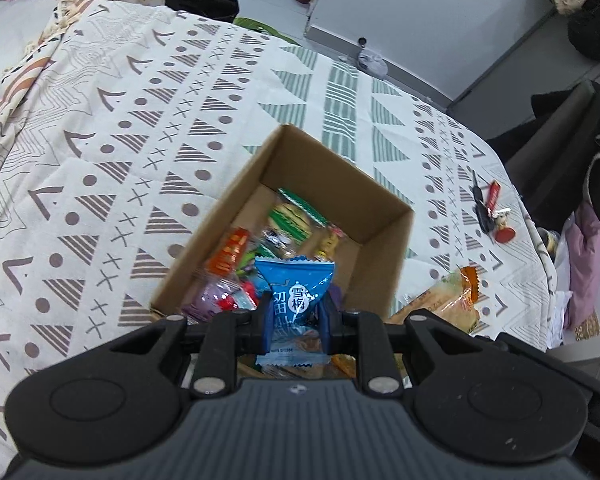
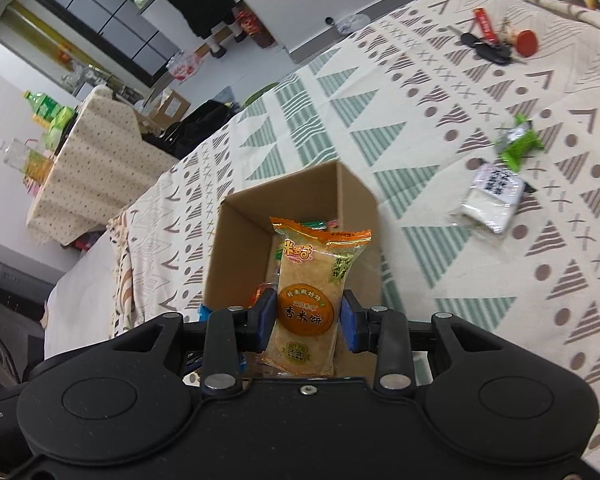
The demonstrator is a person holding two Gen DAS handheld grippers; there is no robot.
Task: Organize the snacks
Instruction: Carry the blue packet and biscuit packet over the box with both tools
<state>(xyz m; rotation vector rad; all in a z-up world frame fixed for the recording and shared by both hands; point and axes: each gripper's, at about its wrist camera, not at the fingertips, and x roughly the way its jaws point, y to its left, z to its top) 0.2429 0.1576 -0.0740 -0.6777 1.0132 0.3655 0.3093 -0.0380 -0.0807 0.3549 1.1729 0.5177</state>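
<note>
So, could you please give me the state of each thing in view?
Left gripper: shut on blue packet, above box.
Right gripper: shut on rice cracker.
Box: open, partly filled.
Green packet: loose on cloth.
White packet: loose on cloth.

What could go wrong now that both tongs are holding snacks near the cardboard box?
1. Both tongs converge on one narrow cardboard box; the left tongs with the blue packet could bump the right tongs.
2. The rice cracker pack is pinched low and stands tall, so it might tip outside the box.
</note>
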